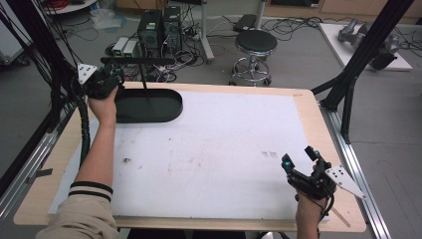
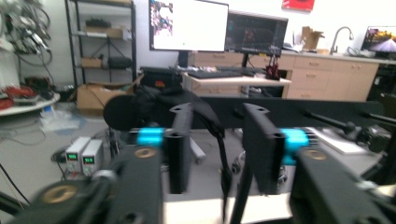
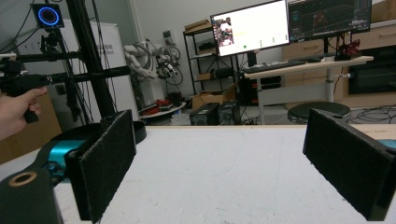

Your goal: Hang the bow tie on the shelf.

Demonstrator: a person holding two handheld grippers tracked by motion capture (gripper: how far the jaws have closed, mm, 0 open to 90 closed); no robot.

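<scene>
Left claw (image 1: 107, 74) raised with jaws apart; right claw (image 1: 298, 158) low, gaping.

A white mat (image 1: 209, 154) covers the tabletop (image 1: 318, 119). At far left the left tongs (image 1: 107, 79) hang beside a black oval tray (image 1: 149, 107) — the right tongs (image 1: 301, 159), jaws apart, sit near right.

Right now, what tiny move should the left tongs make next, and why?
Probably ease forward a little and close. The left tongs are open with the thin black rod standing between the jaws, above the black tray; nothing is gripped yet.
</scene>
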